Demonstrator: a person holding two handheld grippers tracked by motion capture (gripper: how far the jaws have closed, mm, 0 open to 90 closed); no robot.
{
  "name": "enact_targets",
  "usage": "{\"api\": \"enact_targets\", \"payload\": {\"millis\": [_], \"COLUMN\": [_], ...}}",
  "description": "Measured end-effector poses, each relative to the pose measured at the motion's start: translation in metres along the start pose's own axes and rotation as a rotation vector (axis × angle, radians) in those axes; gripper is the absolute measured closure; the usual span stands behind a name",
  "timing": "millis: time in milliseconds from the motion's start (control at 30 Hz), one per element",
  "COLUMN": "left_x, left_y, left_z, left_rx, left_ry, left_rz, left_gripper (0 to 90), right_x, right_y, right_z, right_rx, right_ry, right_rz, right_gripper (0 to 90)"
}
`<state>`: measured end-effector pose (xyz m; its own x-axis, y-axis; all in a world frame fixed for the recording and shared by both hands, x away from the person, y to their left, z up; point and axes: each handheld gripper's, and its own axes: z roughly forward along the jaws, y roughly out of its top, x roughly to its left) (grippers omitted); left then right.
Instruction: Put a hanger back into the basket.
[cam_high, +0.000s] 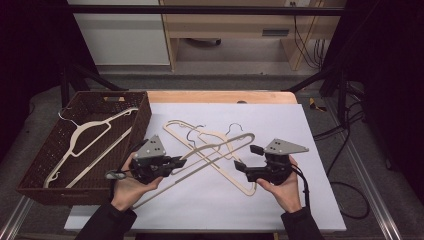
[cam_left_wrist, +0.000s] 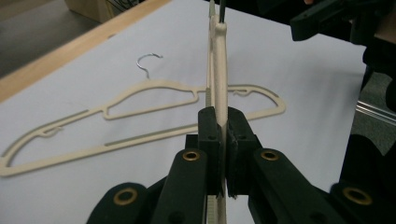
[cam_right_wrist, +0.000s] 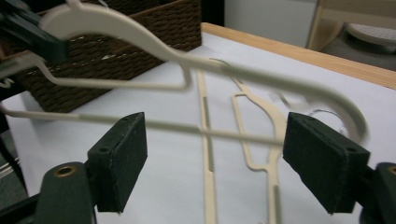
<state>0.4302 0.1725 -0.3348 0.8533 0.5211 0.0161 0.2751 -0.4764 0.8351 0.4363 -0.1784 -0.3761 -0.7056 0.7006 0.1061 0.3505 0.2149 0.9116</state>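
My left gripper is shut on a cream plastic hanger and holds it tilted above the white sheet; in the left gripper view the jaws clamp its thin bar edge-on. My right gripper stands open just right of that hanger's far end. In the right gripper view its two pads are spread wide, with the held hanger crossing in front of them, untouched. Other cream hangers lie flat on the sheet; one of them shows in the left gripper view.
A dark woven basket stands at the left with one cream hanger inside it. The white sheet covers a wooden table. Dark frame posts and cables run along the right side.
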Motion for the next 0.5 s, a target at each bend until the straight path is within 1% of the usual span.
{"api": "enact_targets", "payload": {"millis": [33, 67, 100, 133, 167, 233, 267, 300, 333, 367, 400, 433, 467, 500], "left_x": [0.003, 0.003, 0.006, 0.006, 0.01, 0.016, 0.02, 0.02, 0.027, 0.027, 0.031, 0.039, 0.043, 0.043], "left_y": [0.006, 0.006, 0.012, 0.012, 0.018, 0.024, 0.025, 0.025, 0.028, 0.028, 0.029, 0.03, 0.03, 0.03], "left_z": [-0.01, -0.01, -0.022, -0.022, -0.033, -0.044, -0.05, -0.05, -0.061, -0.061, -0.066, -0.078, -0.084, -0.084], "left_rx": [-0.016, -0.016, -0.038, -0.038, -0.059, -0.075, -0.082, -0.082, -0.097, -0.097, -0.107, -0.124, -0.131, -0.131], "left_ry": [0.016, 0.016, 0.025, 0.025, 0.042, 0.061, 0.068, 0.068, 0.084, 0.084, 0.094, 0.118, 0.128, 0.128], "left_rz": [0.006, 0.006, 0.007, 0.007, 0.004, 0.005, 0.0, 0.0, -0.008, -0.008, -0.015, -0.022, -0.026, -0.026], "left_gripper": [86.4, 86.4, 86.4, 86.4, 86.4, 86.4, 86.4, 86.4, 86.4, 86.4, 86.4, 86.4, 86.4, 86.4], "right_x": [-0.003, -0.003, -0.009, -0.012, -0.014, -0.018, -0.02, -0.021, -0.023, -0.023, -0.024, -0.026, -0.027, -0.027], "right_y": [-0.002, -0.002, -0.006, -0.008, -0.009, -0.012, -0.013, -0.014, -0.015, -0.015, -0.016, -0.018, -0.019, -0.019], "right_z": [-0.004, -0.004, -0.01, -0.012, -0.015, -0.019, -0.021, -0.023, -0.025, -0.025, -0.027, -0.03, -0.032, -0.032], "right_rx": [-0.005, -0.005, -0.022, -0.023, -0.025, -0.034, -0.037, -0.04, -0.041, -0.041, -0.044, -0.045, -0.046, -0.046], "right_ry": [-0.008, -0.008, -0.029, -0.038, -0.055, -0.079, -0.086, -0.092, -0.097, -0.097, -0.101, -0.109, -0.112, -0.112], "right_rz": [0.005, 0.005, 0.029, 0.033, 0.038, 0.043, 0.047, 0.05, 0.048, 0.048, 0.051, 0.054, 0.051, 0.051], "right_gripper": [20.8, 20.8, 19.1, 17.9, 16.4, 14.7, 13.9, 13.4, 13.0, 13.0, 12.6, 11.8, 11.6, 11.6]}}
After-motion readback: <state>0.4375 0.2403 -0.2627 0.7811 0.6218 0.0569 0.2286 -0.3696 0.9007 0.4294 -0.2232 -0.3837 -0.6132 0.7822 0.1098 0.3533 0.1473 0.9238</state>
